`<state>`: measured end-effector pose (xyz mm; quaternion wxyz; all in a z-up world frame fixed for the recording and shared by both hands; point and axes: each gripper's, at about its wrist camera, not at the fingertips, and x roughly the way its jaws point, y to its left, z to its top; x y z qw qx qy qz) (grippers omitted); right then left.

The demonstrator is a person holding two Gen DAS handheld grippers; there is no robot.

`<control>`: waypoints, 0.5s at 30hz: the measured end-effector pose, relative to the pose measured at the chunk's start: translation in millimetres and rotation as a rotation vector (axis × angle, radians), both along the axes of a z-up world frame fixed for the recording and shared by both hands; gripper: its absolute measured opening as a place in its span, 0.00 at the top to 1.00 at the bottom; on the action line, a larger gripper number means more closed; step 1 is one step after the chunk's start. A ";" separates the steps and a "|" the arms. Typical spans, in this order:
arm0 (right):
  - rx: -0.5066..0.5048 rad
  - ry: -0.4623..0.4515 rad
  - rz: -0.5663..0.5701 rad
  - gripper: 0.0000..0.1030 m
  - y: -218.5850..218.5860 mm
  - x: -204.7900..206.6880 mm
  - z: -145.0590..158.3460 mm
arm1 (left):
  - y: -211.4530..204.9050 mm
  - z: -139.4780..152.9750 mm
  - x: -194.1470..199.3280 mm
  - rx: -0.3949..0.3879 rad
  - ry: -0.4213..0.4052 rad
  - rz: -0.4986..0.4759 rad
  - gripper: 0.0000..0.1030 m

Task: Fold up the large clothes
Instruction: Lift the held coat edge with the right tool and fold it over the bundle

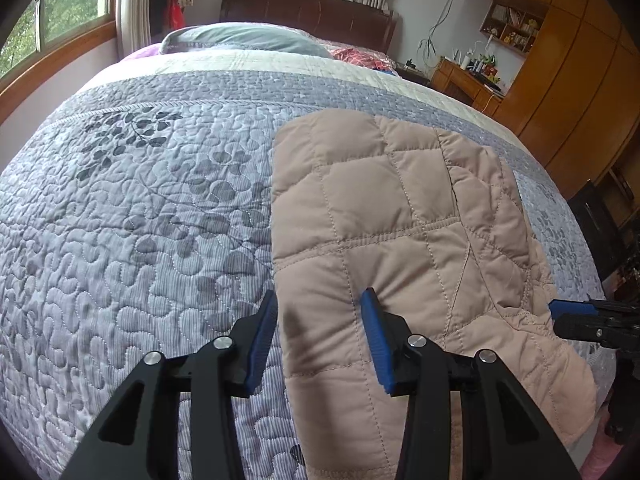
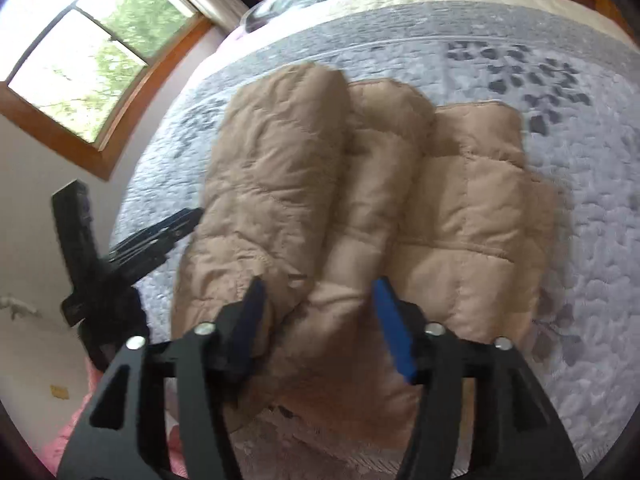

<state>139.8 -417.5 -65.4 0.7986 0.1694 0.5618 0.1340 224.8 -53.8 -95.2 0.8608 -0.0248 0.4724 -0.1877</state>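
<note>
A beige quilted jacket [image 1: 400,200] lies folded on the blue-grey bedspread [image 1: 140,220], near the bed's front edge. My left gripper [image 1: 320,308] stands open over the jacket's left border, one fingertip on the bedspread and the other on the jacket. In the right wrist view the jacket [image 2: 460,200] shows as long padded folds. My right gripper [image 2: 320,296] is open, its blue pads standing on either side of a middle fold without pinching it. Each gripper shows at the edge of the other's view: the right gripper [image 1: 576,316], the left gripper [image 2: 176,220].
A grey-blue pillow [image 1: 248,38] and a dark headboard [image 1: 308,12] are at the bed's far end. A wooden wardrobe [image 1: 580,60] and a cluttered desk [image 1: 468,76] stand to the right. Windows [image 2: 92,52] line the left wall.
</note>
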 end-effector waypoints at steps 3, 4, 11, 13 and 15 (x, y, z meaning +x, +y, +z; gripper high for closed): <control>0.038 0.019 -0.008 0.35 -3.4 4.7 -1.4 | 0.7 -1.1 -1.6 -0.012 -0.003 0.004 0.58; 0.067 0.035 -0.006 0.35 -6.0 8.4 -5.2 | 0.4 -1.4 -1.2 -0.012 -0.005 0.006 0.58; 0.088 0.091 0.059 0.41 25.0 47.1 -12.4 | -2.1 -1.0 -3.3 0.001 -0.016 0.005 0.59; -0.016 0.072 0.077 0.64 43.9 53.1 -7.7 | -1.4 -0.9 -3.7 0.008 -0.019 0.007 0.59; -0.069 0.037 0.098 0.80 55.9 53.1 -0.3 | 1.3 0.5 -4.2 0.002 -0.014 0.008 0.59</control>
